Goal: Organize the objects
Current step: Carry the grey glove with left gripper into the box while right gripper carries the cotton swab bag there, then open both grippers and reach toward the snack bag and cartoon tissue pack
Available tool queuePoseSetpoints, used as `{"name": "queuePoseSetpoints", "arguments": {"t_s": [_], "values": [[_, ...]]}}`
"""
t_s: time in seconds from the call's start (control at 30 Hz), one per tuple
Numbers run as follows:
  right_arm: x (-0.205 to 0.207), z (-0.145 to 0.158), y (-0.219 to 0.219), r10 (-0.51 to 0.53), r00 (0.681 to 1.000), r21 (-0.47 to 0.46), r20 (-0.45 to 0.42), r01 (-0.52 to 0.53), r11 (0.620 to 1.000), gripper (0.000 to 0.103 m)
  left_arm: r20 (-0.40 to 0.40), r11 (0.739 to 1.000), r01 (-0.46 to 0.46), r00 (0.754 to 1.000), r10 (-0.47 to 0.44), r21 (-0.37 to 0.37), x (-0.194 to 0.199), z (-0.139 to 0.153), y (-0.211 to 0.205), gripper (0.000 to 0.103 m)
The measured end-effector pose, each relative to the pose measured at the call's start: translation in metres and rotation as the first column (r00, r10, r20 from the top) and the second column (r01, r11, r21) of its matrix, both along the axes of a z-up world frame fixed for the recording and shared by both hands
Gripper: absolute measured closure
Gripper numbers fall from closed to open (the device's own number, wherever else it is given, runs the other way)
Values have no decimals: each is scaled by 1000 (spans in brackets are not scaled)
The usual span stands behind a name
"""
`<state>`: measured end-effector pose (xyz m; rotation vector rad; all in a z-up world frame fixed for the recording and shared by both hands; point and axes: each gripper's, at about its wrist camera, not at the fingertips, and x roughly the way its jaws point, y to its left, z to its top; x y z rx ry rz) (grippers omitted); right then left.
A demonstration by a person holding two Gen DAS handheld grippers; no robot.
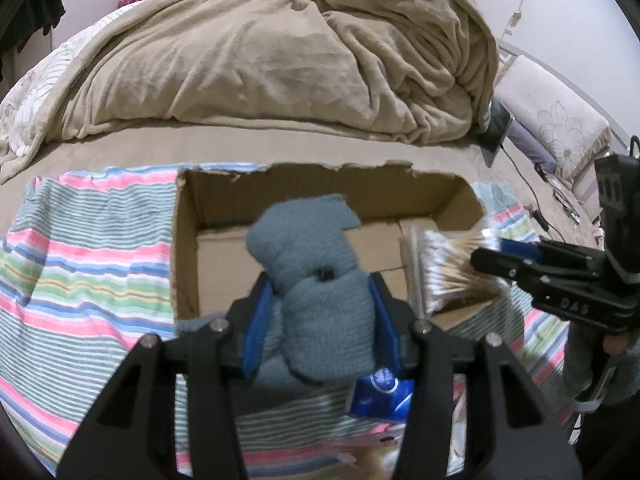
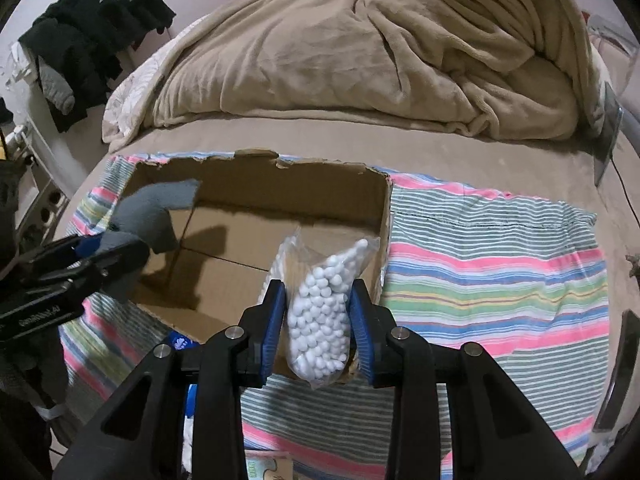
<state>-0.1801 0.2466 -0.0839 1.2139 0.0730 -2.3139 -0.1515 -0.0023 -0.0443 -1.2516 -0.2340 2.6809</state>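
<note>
Holding two things over the cardboard box point(image 1: 224, 216), the person looks ready to drop them in. The left tool point(image 1: 320, 320) is squeezed tight on a soft grey-blue sock point(image 1: 316, 264), which hangs above the left part of the open box. The right tool point(image 2: 320, 320) is squeezed tight on a clear bag of cotton swabs point(image 2: 320, 320), just over the near right corner of the box. I think the best way is to bring each tool a bit lower and further in over the box floor before letting go, so nothing lands on the rim and slides off. The sock is floppy, so it may fold and catch on the torn edge. The swab bag is slippery and may tip out if it is let go too near the wall. One at a time may be safer, so the tools do not bump. The box sits on a striped cloth point(image 2: 500, 280) with pink, green and blue lines, spread on a bed point(image 2: 440, 152). A big tan blanket point(image 2: 360, 52) is piled at the far side. Dark clothes point(image 2: 92, 20) hang far to the left. A blue packet point(image 1: 380, 398) lies near the box.
</note>
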Motion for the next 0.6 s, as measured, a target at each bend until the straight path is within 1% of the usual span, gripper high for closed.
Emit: {"name": "queuePoseSetpoints", "arguments": {"t_s": [0.03, 0.07, 0.1, 0.2, 0.27, 0.33, 0.6], "values": [[1, 1, 0, -2, 1000, -6, 0, 2, 1000, 66, -1, 1000, -3, 1000, 3, -2, 0, 2, 0, 53], [2, 4, 2, -5, 1000, -16, -5, 5, 1000, 61, -3, 1000, -6, 1000, 6, -4, 1, 4, 0, 52], [3, 5, 2, -4, 1000, -25, -7, 4, 1000, 59, -4, 1000, -9, 1000, 9, -7, 2, 6, 1, 47], [10, 12, 4, -8, 1000, -43, -16, 7, 999, 48, -14, 1000, -12, 1000, 12, -8, 6, 13, 1, 46], [16, 17, 5, -13, 1000, -49, -28, 11, 999, 35, -24, 1000, -8, 1000, 8, -15, 11, 18, 3, 46], [23, 21, 7, -14, 999, -55, -38, 12, 998, 32, -27, 1000, -5, 1000, 4, -23, 16, 23, 5, 46], [52, 39, 10, -15, 997, -53, -77, 10, 999, 31, -50, 1000, -5, 999, 4, -22, 42, 39, 6, 44]]}}
